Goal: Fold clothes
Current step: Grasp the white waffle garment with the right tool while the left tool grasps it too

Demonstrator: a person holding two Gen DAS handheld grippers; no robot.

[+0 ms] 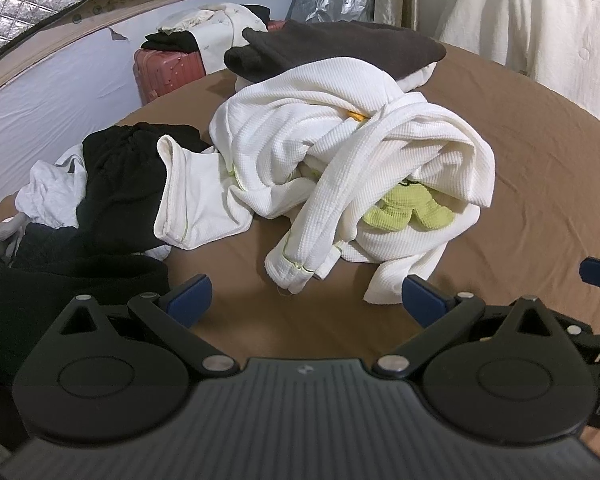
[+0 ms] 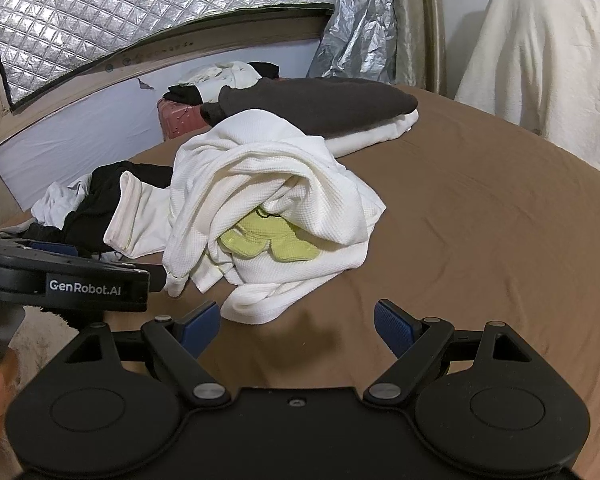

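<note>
Waffle-knit white garment (image 1: 340, 152): crumpled in a heap on the brown bedsheet (image 1: 520, 184), sleeves twisted over the body, lime stitching along the cuffs.
Lime-green patch (image 1: 410, 210): tucked inside the heap's folds, showing on the near side.
Cuff end (image 1: 296, 268): trailing off the heap toward the left gripper, flat on the sheet.
Folded stack (image 2: 320, 108): behind the heap, dark brown piece lying on a white one.
Black and white clothes (image 1: 120, 184): jumbled left of the heap, one white sleeve touching it.
Pink suitcase (image 1: 168, 72): beyond the heap, past the bed edge, clothes piled on top.
Left gripper (image 1: 306, 300): just short of the heap, blue-padded fingers (image 1: 190, 298) spread wide, holding nothing.
Right gripper (image 2: 298, 326): near the heap's front edge, jaws spread apart, empty.
</note>
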